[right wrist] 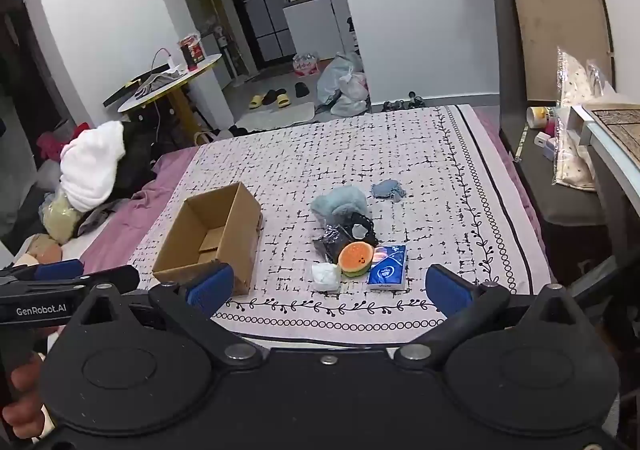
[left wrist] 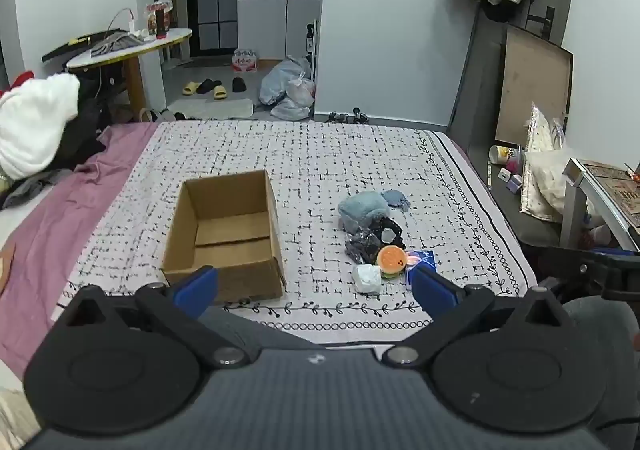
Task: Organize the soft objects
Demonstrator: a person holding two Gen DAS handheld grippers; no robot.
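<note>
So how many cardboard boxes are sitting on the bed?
1. A single open cardboard box sits on the patterned bedspread, left of the pile of soft things. Its visible floor looks empty. None other shows on the bed.

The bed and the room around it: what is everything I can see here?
cardboard box: one, brown, open, on the bed's left part
plush toy: one, pale blue, right of the box
small cloth: one, grey-blue, beside the plush
black bag: one, in the pile
burger toy: one, orange
white wad: one, pile's near edge
tissue pack: one, blue
bedspread: one, white, black pattern
round table: one, white, far left
left hand-held gripper: open
right hand-held gripper: open
</note>
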